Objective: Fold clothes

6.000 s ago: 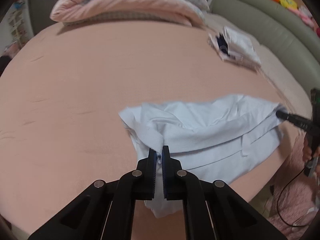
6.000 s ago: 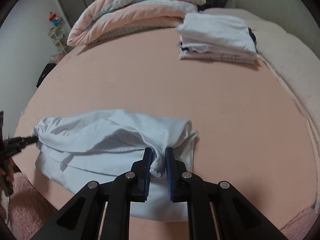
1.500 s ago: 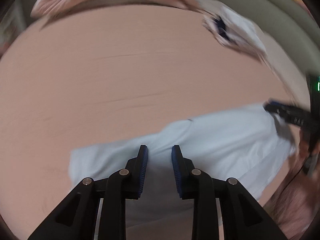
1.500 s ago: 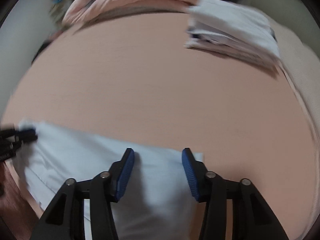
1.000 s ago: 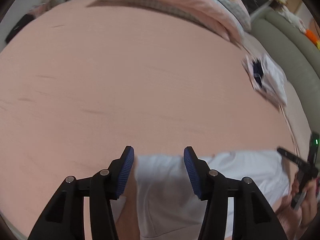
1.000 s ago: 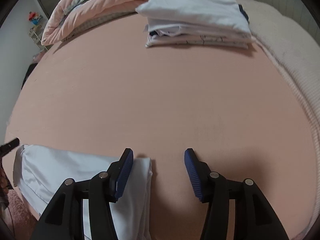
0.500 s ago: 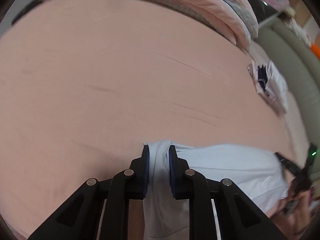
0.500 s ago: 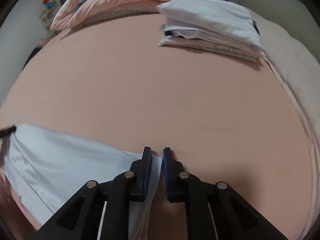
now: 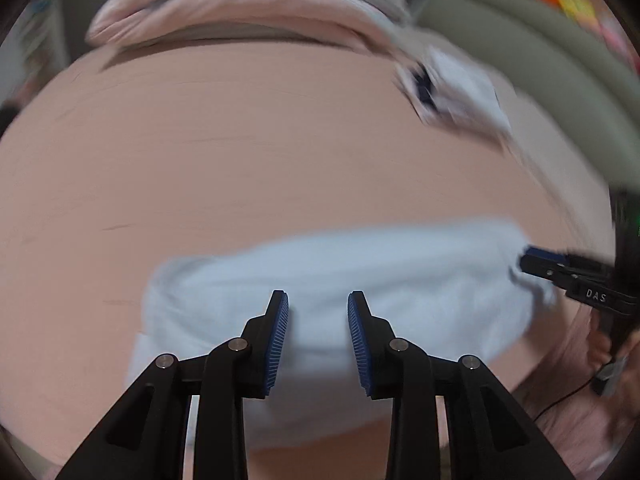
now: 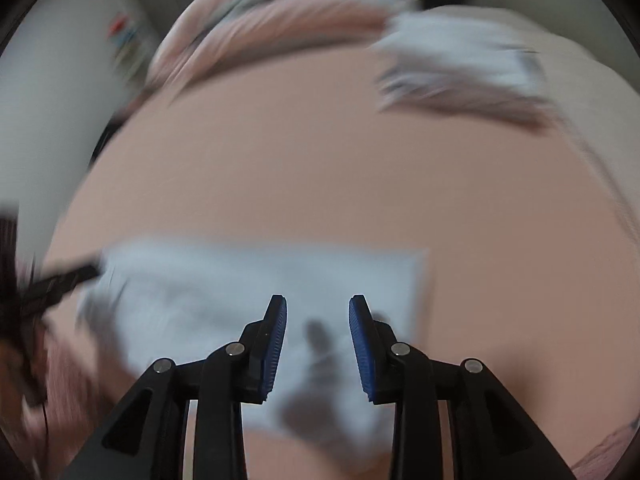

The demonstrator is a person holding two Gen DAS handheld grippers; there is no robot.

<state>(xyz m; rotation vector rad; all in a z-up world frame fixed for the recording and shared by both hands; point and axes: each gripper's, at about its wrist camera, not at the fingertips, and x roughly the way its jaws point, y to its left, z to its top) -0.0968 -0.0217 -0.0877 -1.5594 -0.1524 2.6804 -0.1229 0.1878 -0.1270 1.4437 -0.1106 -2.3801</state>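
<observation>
A pale blue garment (image 9: 360, 276) lies folded into a flat band on the pink bed near its front edge; it also shows in the right wrist view (image 10: 248, 284). My left gripper (image 9: 318, 312) is open and empty above its middle. My right gripper (image 10: 318, 316) is open and empty above the garment's right part, its shadow on the cloth. The right gripper's fingers (image 9: 560, 270) show at the garment's right end in the left wrist view. The left gripper's fingers (image 10: 64, 278) show at its left end in the right wrist view. Both views are blurred.
A stack of folded white clothes (image 9: 456, 88) lies at the back right of the bed (image 9: 240, 152), also seen in the right wrist view (image 10: 456, 60). A pink quilt (image 9: 240, 12) is piled at the far edge. A grey-green sofa (image 9: 540, 64) runs along the right.
Half a second ago both grippers were shut on the garment's ends. Now both are open and have pulled up and back, and the garment lies flat on the bed.
</observation>
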